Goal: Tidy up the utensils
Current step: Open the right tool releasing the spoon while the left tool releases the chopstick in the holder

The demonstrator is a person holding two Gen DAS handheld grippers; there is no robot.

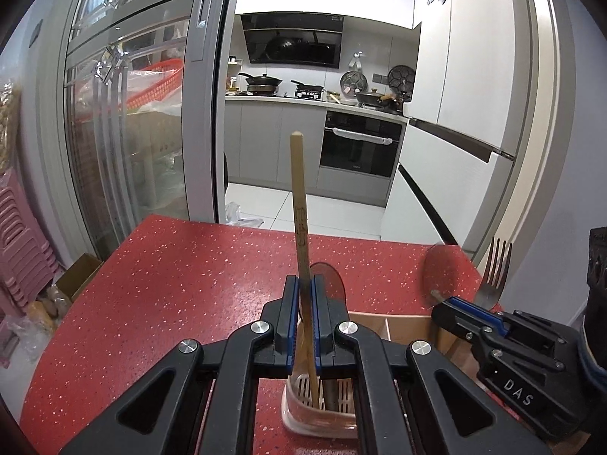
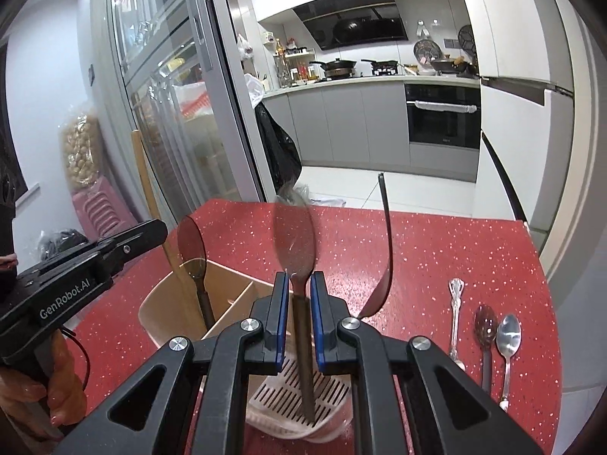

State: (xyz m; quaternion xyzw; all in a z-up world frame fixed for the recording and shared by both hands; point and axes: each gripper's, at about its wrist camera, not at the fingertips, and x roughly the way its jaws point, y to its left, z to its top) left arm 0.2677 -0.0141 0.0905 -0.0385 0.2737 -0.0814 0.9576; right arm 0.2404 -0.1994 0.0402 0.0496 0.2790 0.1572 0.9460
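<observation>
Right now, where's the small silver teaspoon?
In the right wrist view, the silver teaspoon lies on the red table at far right, beside a dark-bowled spoon and an ornate silver handle.

R hand-held gripper (image 2: 297,316) straddles spoon (image 2: 297,250), upright in caddy (image 2: 334,390).

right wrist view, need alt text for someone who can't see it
The right gripper holds a dark-handled, translucent red spoon upright over a white slotted utensil holder on a red speckled table. Three utensils lie at right; a kitchen lies beyond.
</observation>
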